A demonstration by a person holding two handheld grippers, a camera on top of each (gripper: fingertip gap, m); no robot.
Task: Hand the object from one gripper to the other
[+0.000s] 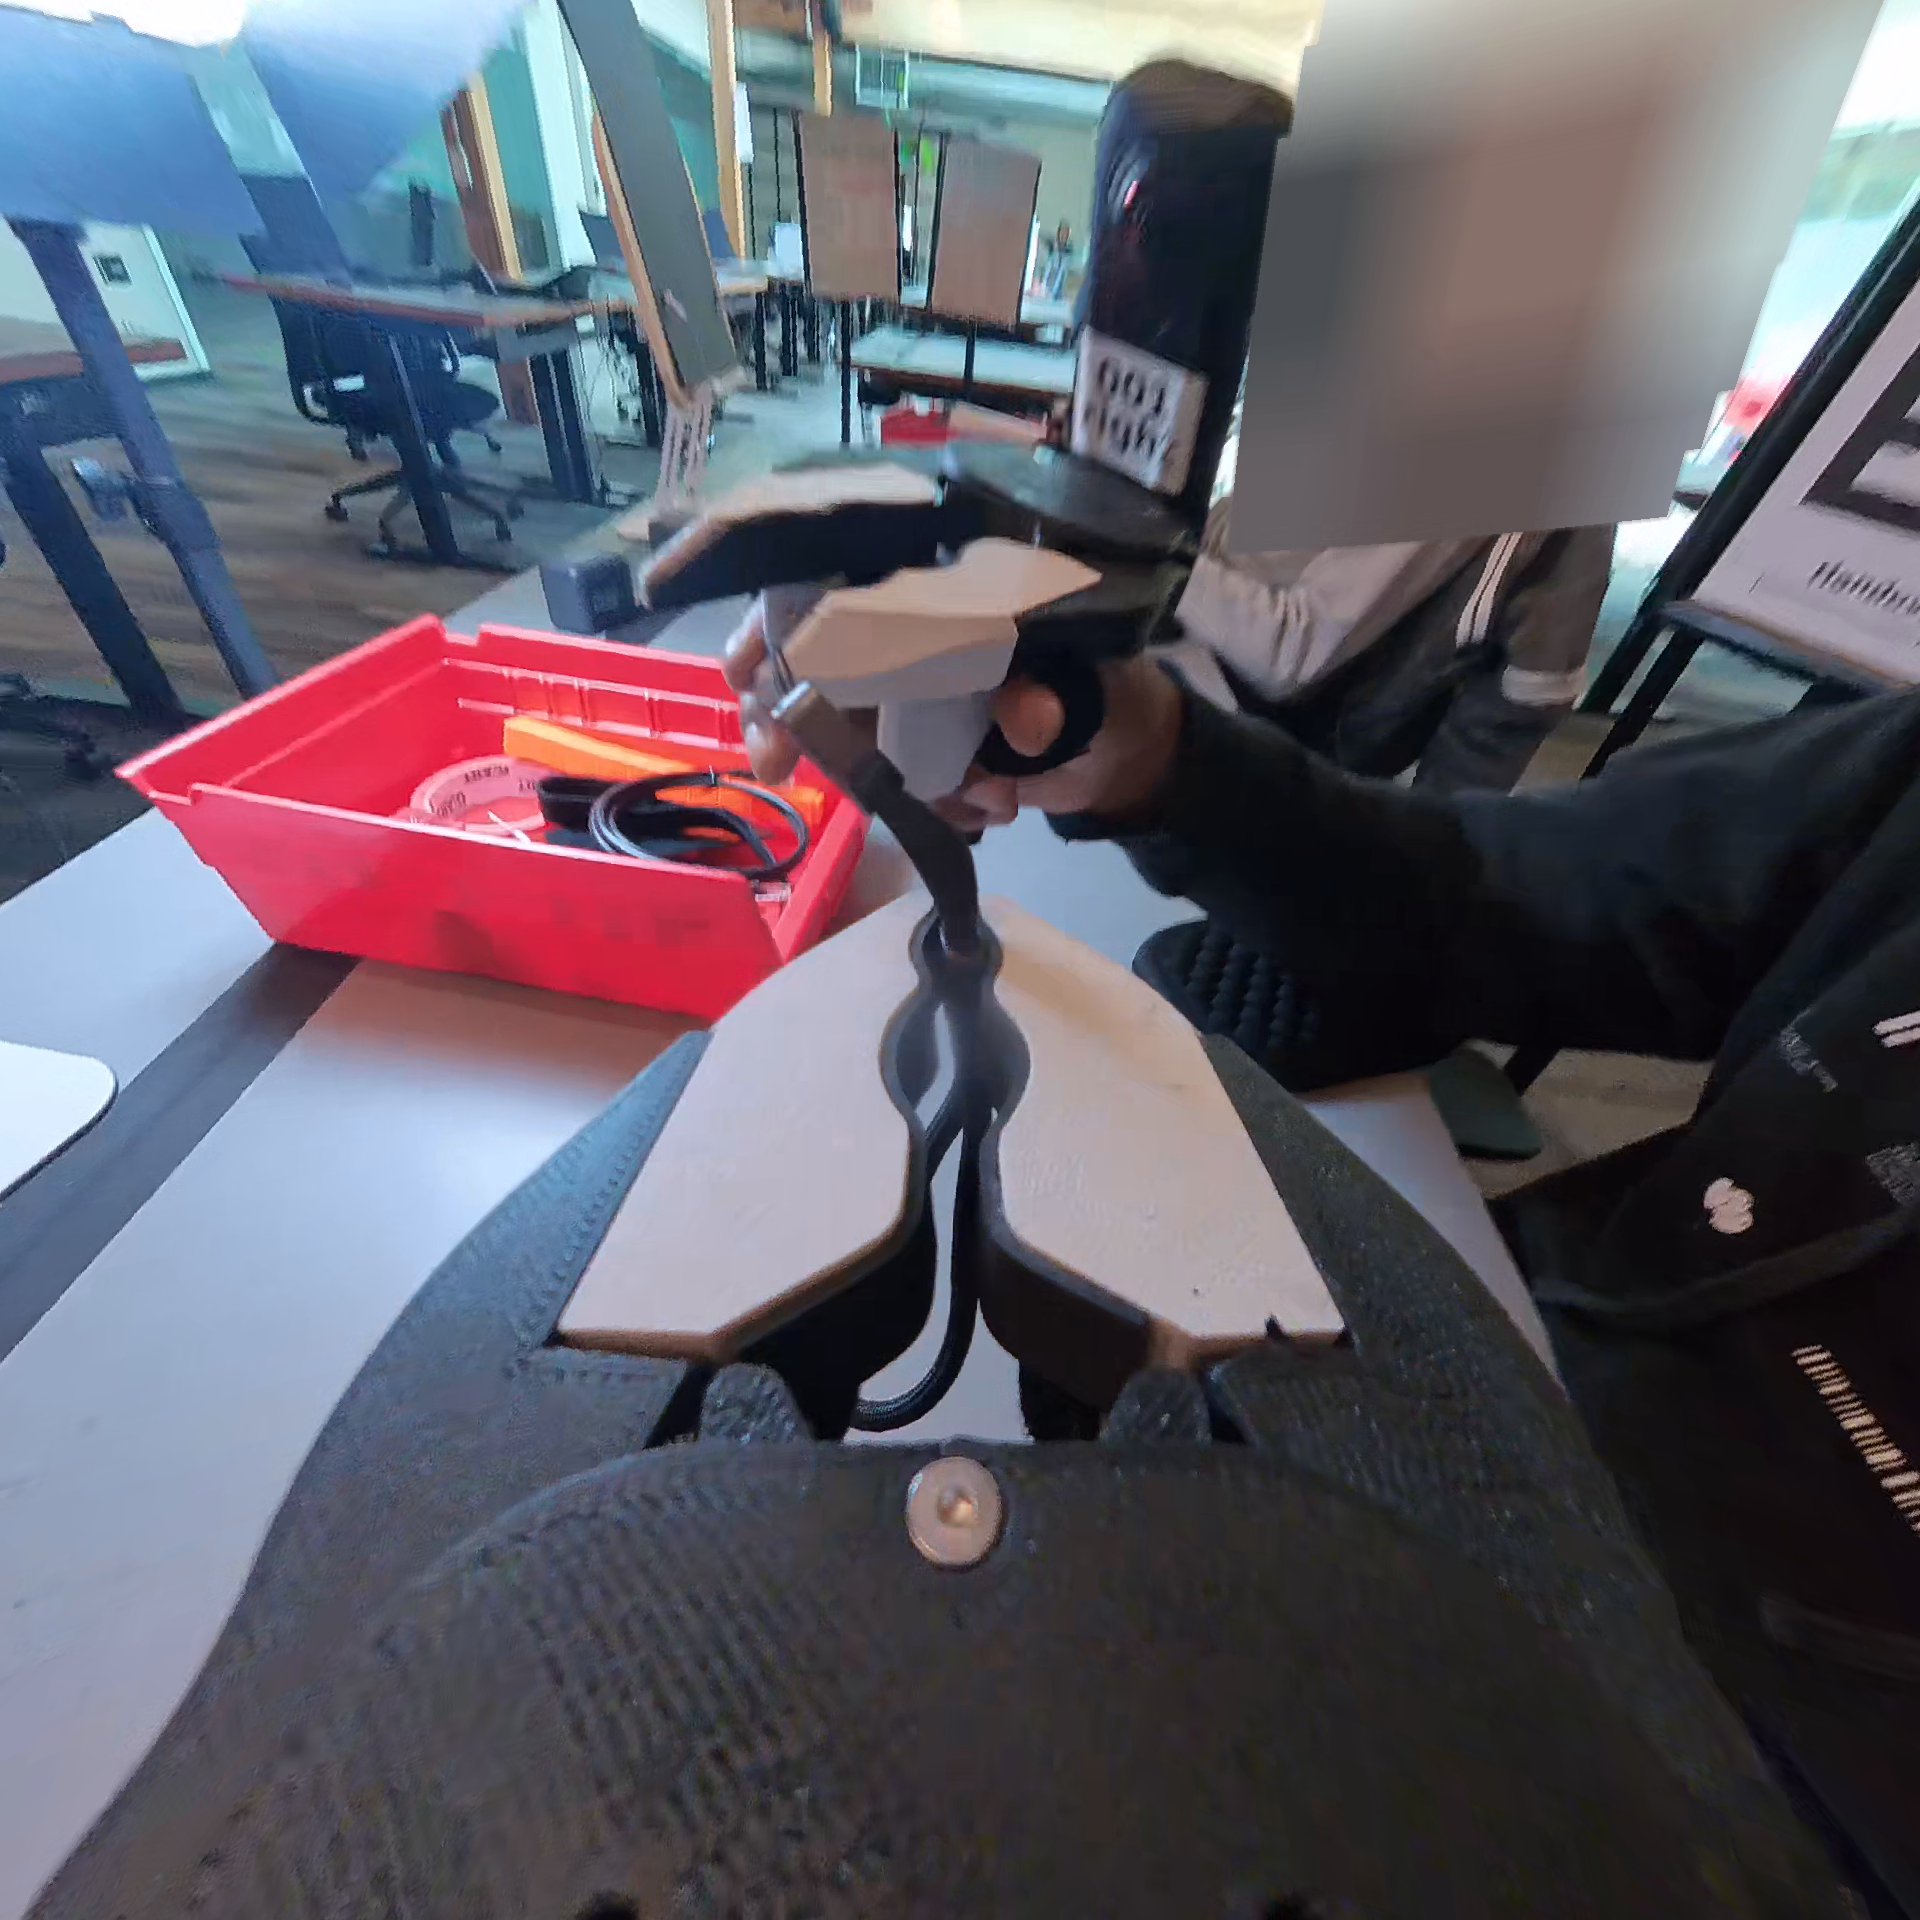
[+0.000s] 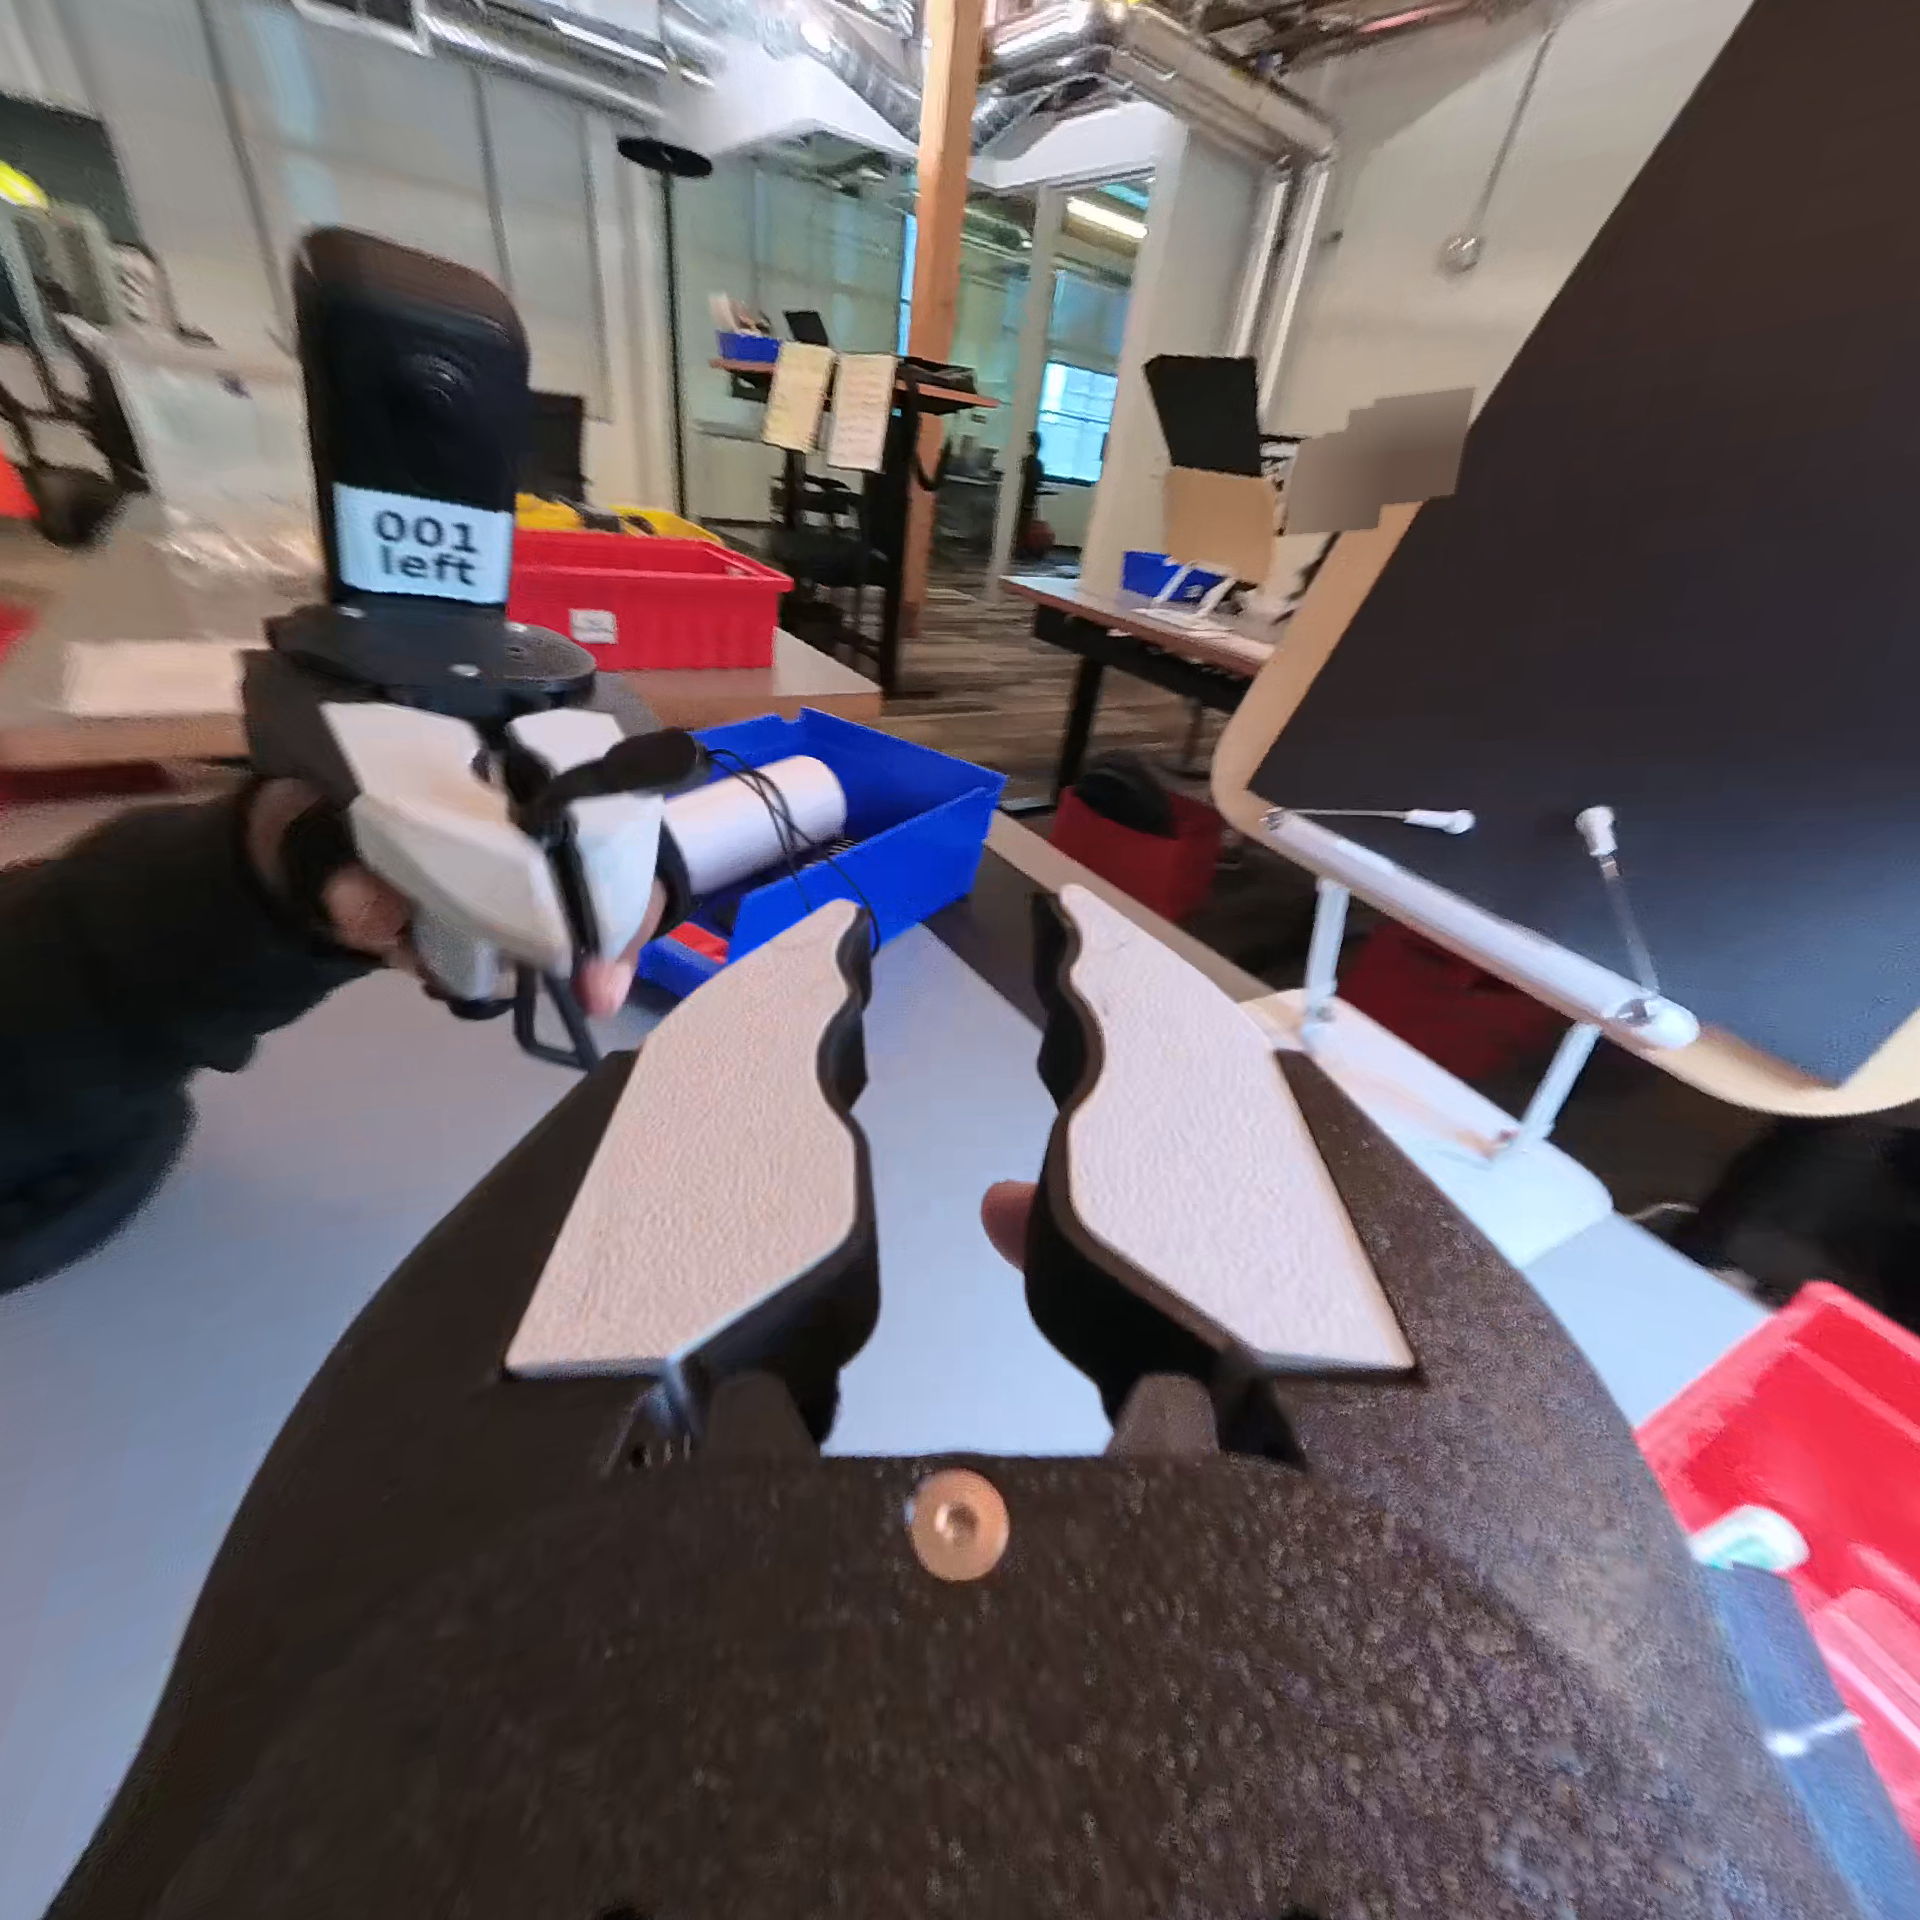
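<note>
A black cable with a metal-tipped plug is pinched between the fingertips of my left gripper, which is shut on it. The plug end sticks up and forward, and a loop hangs down behind the fingers. My right gripper is held by a gloved hand just beyond the plug, with its jaws apart. In the right wrist view my right gripper is open and empty. My left gripper is up to its left, with the black cable clamped in it.
A red bin with a tape roll, an orange piece and a coiled black cord stands on the grey table. A blue bin holds a white roll. A black board on a white stand and another red bin are at the right.
</note>
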